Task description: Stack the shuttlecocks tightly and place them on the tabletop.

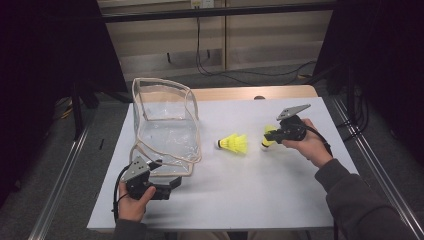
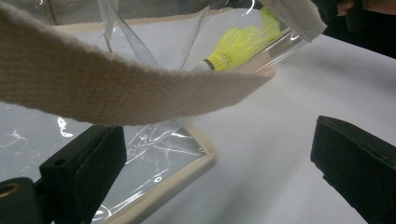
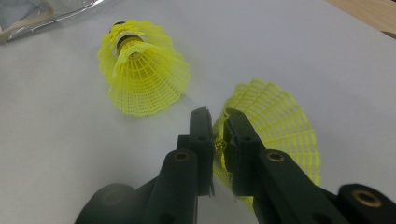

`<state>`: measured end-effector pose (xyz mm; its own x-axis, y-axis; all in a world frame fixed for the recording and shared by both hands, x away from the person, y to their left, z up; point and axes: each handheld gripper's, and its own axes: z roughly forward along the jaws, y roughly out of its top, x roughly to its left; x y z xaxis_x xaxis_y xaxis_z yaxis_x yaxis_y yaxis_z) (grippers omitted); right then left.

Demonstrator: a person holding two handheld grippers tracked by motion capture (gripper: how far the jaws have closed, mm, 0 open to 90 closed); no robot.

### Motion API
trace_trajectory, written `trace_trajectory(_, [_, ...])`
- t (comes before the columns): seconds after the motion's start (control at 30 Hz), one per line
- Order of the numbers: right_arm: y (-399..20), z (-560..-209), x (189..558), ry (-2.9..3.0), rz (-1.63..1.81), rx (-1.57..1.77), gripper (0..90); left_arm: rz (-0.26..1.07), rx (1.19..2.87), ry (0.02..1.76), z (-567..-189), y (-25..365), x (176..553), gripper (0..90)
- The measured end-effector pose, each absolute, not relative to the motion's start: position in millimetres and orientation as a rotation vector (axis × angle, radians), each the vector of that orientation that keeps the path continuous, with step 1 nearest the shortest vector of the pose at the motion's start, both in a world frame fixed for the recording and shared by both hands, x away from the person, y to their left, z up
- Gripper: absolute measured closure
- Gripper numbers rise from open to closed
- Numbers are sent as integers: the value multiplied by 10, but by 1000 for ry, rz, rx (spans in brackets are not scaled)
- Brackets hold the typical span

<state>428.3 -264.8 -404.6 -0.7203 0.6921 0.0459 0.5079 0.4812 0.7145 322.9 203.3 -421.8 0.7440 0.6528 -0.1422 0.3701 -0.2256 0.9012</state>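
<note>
My right tool (image 3: 218, 122) pinched the thin yellow plastic mesh skirt of a featherlight, easily crushed shuttlecock (image 3: 280, 126) on the white bench (image 1: 250, 185), better held near its cork, while my left tool (image 2: 210, 177) gaped wide beside the clear vinyl bag (image 1: 167, 125).

Overhead light brightens the tabletop (image 1: 240, 175); surroundings from nine to three o'clock stay dark, and the near strap (image 2: 116, 93) blurs.
</note>
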Motion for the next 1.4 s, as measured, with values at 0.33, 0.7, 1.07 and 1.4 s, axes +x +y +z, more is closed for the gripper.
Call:
trace_trajectory(0.33, [-2705,-4064,4227,2480,1080,1023,827,323,1841,785,-4216,2026,3229,36])
trace_trajectory(0.7, [-2697,-4076,4184,2480,1077,1005,837,327,1841,785,-4216,2026,3227,36])
trace_trajectory(1.07, [-2754,-4093,4139,2478,1086,1005,842,326,1841,787,-4215,2018,3225,36])
trace_trajectory(1.4, [-2762,-4107,4109,2484,1087,1002,854,327,1841,786,-4214,2018,3224,36])
